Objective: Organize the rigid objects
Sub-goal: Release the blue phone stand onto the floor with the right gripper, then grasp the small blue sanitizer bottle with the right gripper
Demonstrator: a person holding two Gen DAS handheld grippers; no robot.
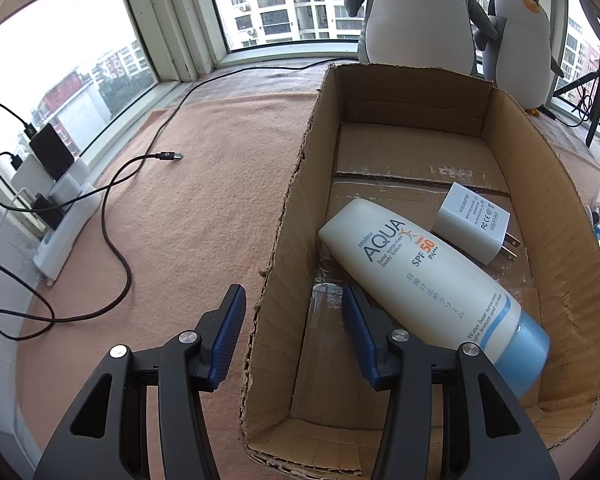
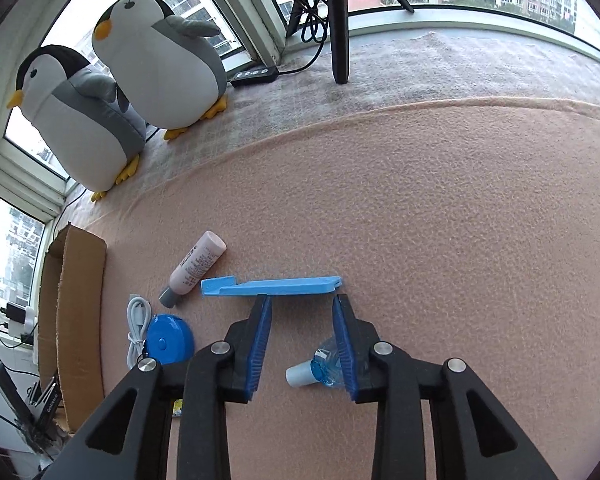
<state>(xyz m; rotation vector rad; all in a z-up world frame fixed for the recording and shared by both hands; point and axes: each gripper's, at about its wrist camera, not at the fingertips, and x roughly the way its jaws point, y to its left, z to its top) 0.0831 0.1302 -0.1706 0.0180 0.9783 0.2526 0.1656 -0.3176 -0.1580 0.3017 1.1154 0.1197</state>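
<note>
Inside the cardboard box [image 1: 560, 220], a white AQUA sunscreen tube [image 1: 416, 276] lies slantwise on the floor, its blue cap toward the near end, and a white plug adapter [image 1: 472, 224] lies just beside it, nearer the box's far end. The left claw [image 1: 293, 292] is open and straddles the box's left wall, one blue pad outside and one inside; neither pad visibly presses on the cardboard. Left of the box, a black cable [image 1: 116, 200] loops across the pink blanket [image 1: 220, 160]. On the box's other side, still outside it, lie a white cable bundle [image 2: 138, 328] and a round blue case [image 2: 170, 342] closest to the box, then a pink-capped tube [image 2: 196, 268], a flat blue plastic tool [image 2: 272, 286] and a small clear bottle [image 2: 324, 364]. The right claw [image 2: 303, 300] hangs open and empty, its tips just short of the blue tool, the bottle partly hidden behind its right finger. Two plush penguins [image 2: 164, 68] stand beyond the box's far end.
</note>
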